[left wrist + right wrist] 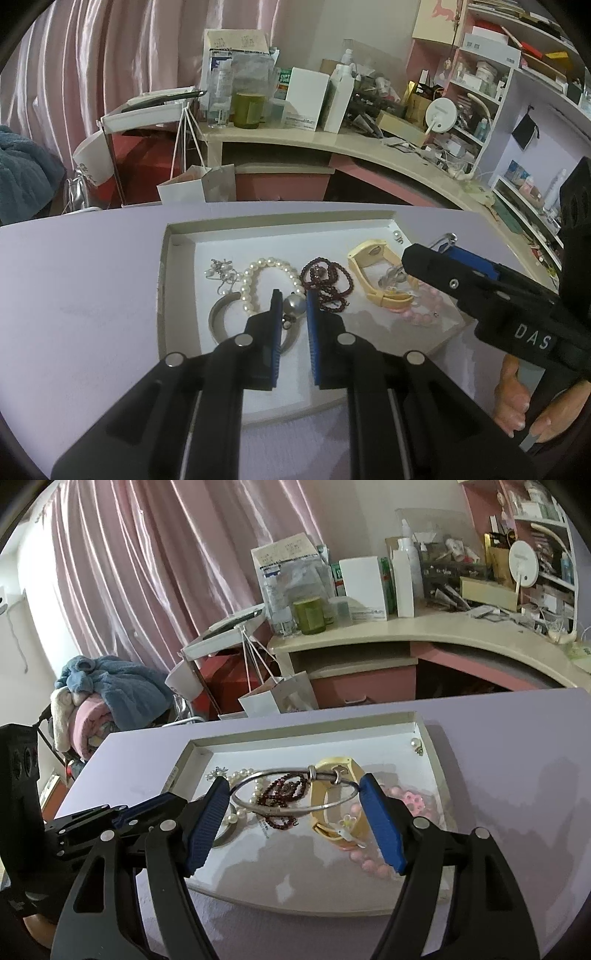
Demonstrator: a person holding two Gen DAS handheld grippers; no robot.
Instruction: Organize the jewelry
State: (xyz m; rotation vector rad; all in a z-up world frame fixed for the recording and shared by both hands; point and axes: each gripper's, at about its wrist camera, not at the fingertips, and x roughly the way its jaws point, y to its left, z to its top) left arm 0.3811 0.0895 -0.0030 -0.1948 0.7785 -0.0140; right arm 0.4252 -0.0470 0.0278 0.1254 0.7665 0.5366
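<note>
Right wrist view: silver bangle [295,790] clamped crosswise in right tool [293,794], above tray [432,746].
Left tool [290,301] pinched on silver ball pendant [294,304], over tray's near-left jewelry; bangle's long axis spanning pad to pad.

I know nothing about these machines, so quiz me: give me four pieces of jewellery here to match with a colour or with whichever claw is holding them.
Things:
1. silver bangle
2. pearl bracelet
3. bead string
4. silver ball

Colour or holder:
A. dark red
B. gripped across its width in the right gripper
C. pinched in the left gripper
D. white

Pairs: 1-B, 2-D, 3-A, 4-C
</note>
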